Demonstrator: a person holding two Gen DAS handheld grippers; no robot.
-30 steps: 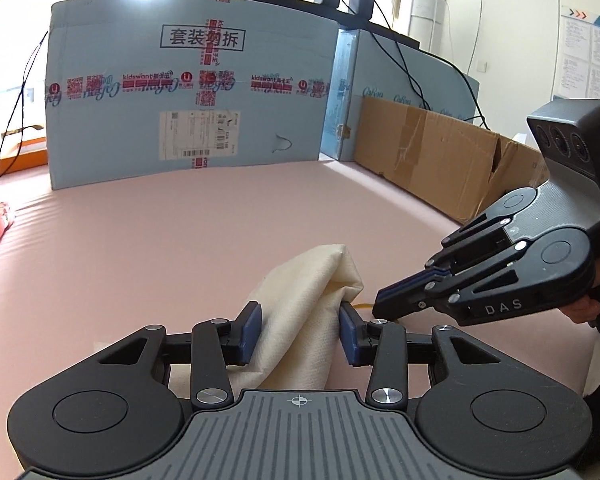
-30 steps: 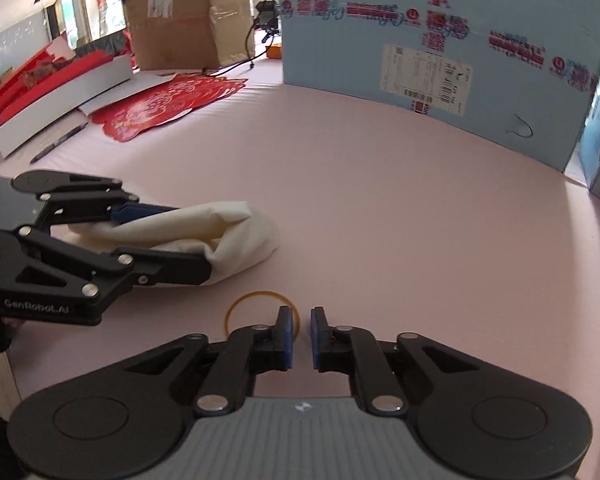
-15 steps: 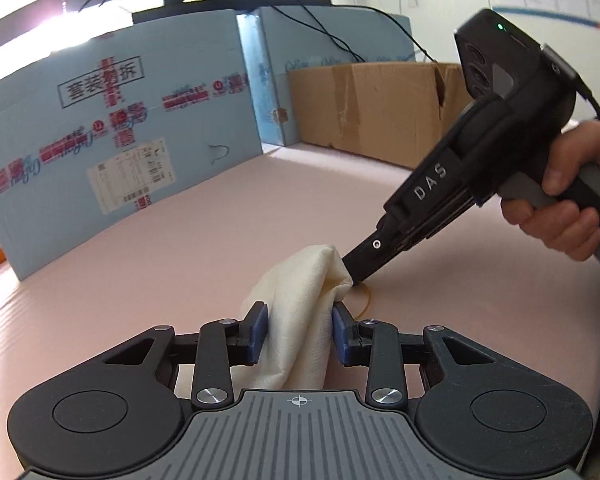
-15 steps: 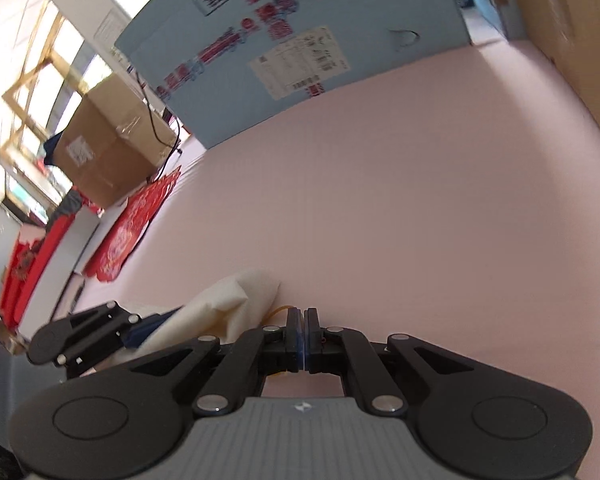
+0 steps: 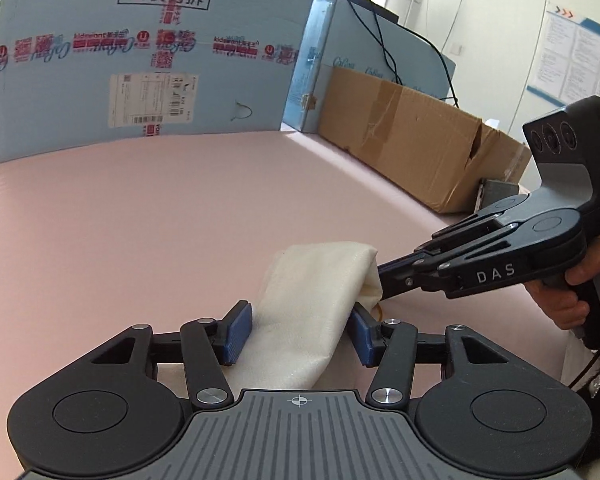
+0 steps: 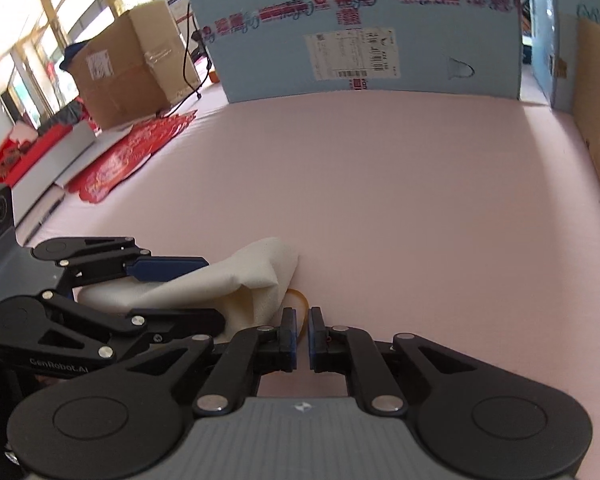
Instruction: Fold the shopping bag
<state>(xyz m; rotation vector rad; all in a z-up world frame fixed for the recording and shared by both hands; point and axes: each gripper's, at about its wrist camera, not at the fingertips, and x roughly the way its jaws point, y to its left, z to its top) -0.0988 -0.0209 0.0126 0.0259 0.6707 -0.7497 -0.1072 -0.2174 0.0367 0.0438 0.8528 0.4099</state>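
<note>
Left wrist: rolled cream shopping bag (image 5: 316,304) btwn left tongs (image 5: 300,330), just widened, pads off cloth | right tongs (image 6: 302,334) cracked open, empty, beside bag end, rubber band (image 6: 300,300) ahead | pink tabletop (image 5: 140,220)

Shopping bag (image 5: 316,304): cream woven cloth, matt, slightly coarse. Table cover (image 5: 140,216): pink, matt, faintly ribbed. Left gripper (image 5: 298,330): black matt plastic, silver metal pivots, ribbed blue pads. Brown box (image 5: 412,136): rough corrugated cardboard, creased, glossy tape.
</note>
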